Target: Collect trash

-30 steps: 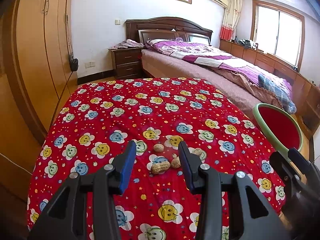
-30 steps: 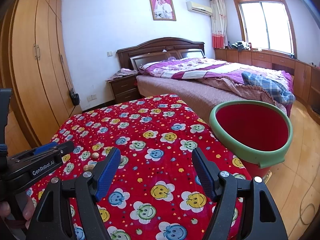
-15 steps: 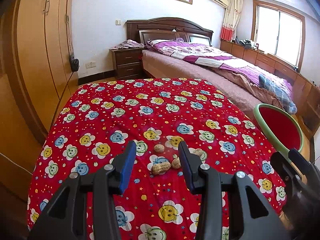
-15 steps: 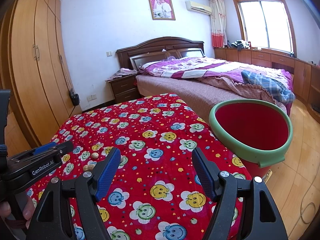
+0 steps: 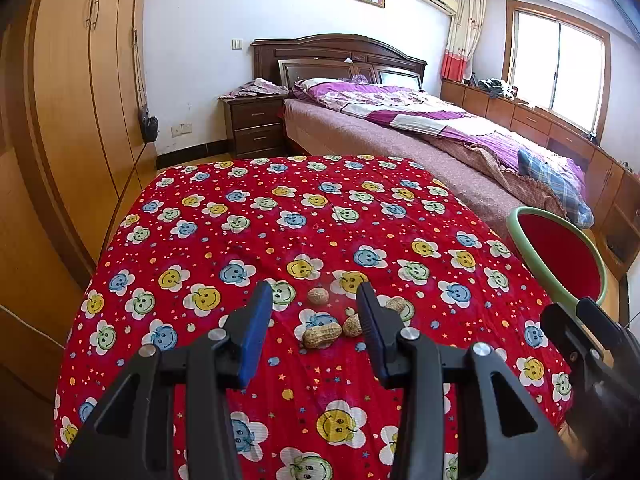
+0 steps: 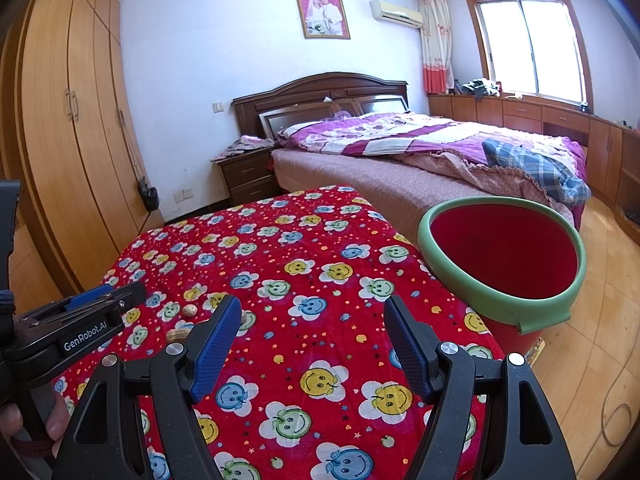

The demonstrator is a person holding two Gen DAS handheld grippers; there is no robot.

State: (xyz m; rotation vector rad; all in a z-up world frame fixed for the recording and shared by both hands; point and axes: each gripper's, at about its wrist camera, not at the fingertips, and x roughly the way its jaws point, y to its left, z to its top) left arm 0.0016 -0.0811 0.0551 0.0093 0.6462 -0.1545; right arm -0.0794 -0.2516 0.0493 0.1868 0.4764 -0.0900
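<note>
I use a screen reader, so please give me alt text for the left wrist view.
The open left gripper hovers over a few peanut shells lying on a table under a red smiley-flower cloth. At the right edge stands a red bin with a green rim, beside part of the right gripper; a bedroom lies behind.

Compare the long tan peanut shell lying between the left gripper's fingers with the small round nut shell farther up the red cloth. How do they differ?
The long tan peanut shell is elongated and two-lobed; the small round nut shell is a single rounded piece. The peanut shell looks larger. It touches another shell fragment, while the round one lies alone. Both are tan, rest on the red smiley-patterned cloth, and sit ahead of the open left gripper.
</note>
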